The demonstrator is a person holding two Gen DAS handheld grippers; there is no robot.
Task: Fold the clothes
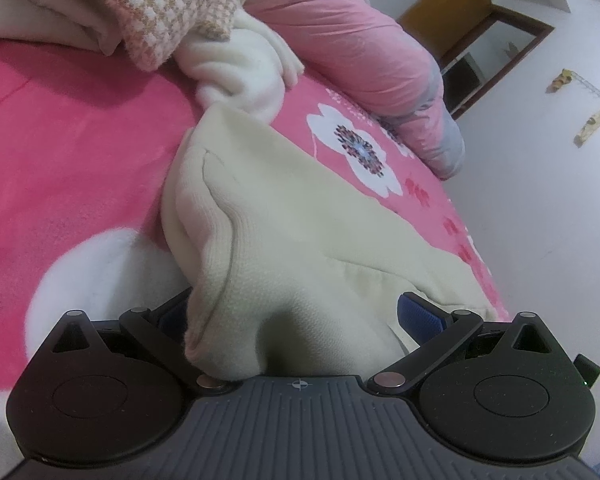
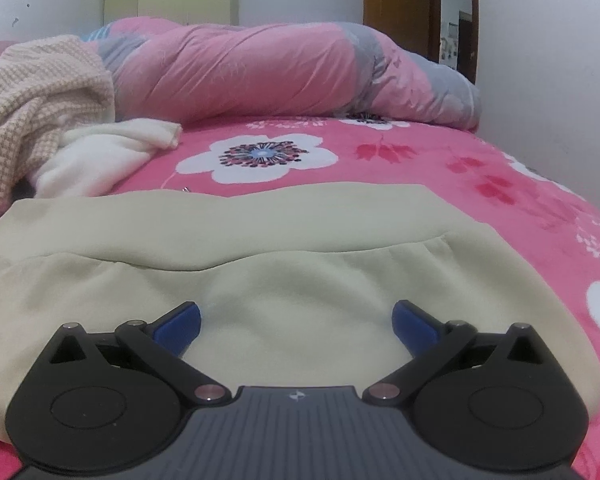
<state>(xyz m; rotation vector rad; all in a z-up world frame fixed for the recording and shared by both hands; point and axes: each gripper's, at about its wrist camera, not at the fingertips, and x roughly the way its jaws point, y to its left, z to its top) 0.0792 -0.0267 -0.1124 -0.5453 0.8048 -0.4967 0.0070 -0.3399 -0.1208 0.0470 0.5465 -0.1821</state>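
A cream fleece garment (image 1: 284, 216) lies on the pink flowered bed sheet (image 1: 72, 148). In the left wrist view a bunched fold of it fills the space between the wide-apart blue pads (image 1: 418, 316) of my left gripper (image 1: 296, 316); the left pad is mostly hidden by cloth. In the right wrist view the same garment (image 2: 284, 240) lies flat, with a folded band across it. My right gripper (image 2: 296, 320) is open just above the cloth and holds nothing.
A heap of checked beige and white clothes (image 1: 172, 12) (image 2: 32, 100) lies at the back left. A rolled pink and grey quilt (image 1: 360, 48) (image 2: 292, 72) lies across the far end of the bed. White wall (image 1: 540, 184) and a brown doorway (image 2: 400, 4) stand to the right.
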